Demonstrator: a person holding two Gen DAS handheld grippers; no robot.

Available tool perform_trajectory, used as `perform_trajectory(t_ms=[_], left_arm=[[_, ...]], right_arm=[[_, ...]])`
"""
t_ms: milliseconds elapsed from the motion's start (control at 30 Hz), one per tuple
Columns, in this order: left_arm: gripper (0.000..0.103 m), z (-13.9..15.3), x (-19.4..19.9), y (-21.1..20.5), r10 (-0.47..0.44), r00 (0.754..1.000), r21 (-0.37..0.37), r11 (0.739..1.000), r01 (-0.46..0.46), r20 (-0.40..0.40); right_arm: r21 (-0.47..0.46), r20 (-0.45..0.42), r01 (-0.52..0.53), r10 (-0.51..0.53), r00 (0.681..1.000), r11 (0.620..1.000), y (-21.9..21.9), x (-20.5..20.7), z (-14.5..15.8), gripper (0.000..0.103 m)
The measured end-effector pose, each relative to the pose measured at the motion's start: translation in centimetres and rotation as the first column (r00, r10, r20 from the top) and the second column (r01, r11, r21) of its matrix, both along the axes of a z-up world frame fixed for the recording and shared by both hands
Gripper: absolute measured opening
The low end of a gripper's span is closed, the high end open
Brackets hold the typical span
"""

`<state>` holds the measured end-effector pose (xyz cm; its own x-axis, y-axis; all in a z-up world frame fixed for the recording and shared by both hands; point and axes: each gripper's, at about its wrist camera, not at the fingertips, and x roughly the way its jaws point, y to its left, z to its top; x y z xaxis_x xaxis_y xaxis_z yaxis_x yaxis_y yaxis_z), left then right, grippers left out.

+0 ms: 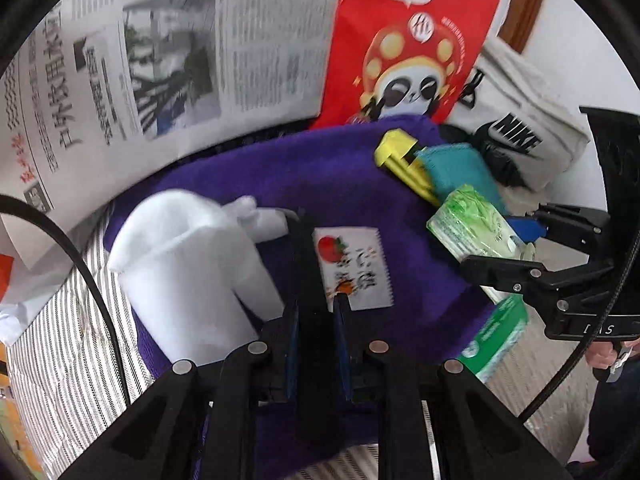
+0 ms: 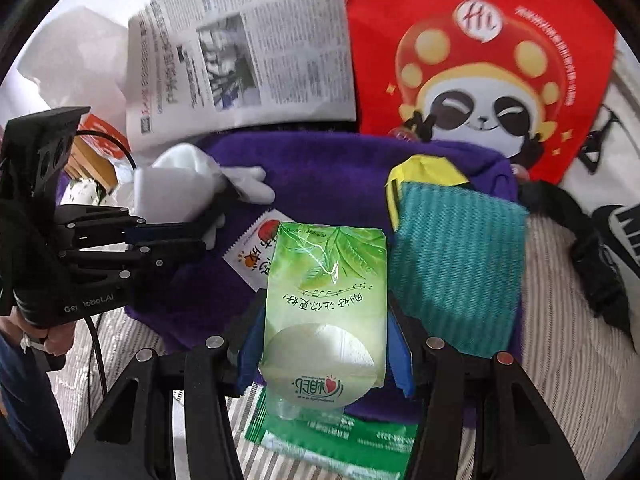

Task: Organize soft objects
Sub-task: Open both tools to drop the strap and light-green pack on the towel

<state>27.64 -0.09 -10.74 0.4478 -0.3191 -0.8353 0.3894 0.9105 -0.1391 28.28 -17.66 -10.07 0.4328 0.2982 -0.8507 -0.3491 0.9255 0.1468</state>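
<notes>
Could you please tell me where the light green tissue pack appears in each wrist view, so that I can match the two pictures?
Left wrist view: the tissue pack sits at the right, between the right gripper's fingers.
Right wrist view: the tissue pack fills the lower centre, clamped in that gripper.
Shared landmark: the purple towel behind it in both views.

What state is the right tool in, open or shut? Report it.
Shut on the green tissue pack: the right tool's blue pads press both its sides.
</notes>
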Motion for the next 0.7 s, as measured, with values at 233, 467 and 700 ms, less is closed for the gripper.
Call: perform_trajectory(t_ms=[233, 467, 700], left_arm=[[0.016, -0.9, 0.6, 0.6, 0.014, 1.0, 0.041, 0.999, -0.014, -0.016], [0.016, -0.8, 0.8, 0.6, 0.003, 1.0, 0.057, 0.998, -0.002, -0.015], [0.016, -0.8, 0.9, 0.6, 0.01, 1.0, 0.05, 0.999, -0.009, -0.014]], right_arm=[[-0.041, -0.027, -0.032, 0.031, 0.999, 0.999, 1.5, 1.3, -1.7, 0.053], [-0.077, -0.039, -0.045, 0.042, 0.998, 0.996, 2.2, 2.0, -2.8, 0.053], [-0.089, -0.048, -0.068, 0.063, 0.997, 0.994, 2.6, 2.1, -3.7, 0.054]])
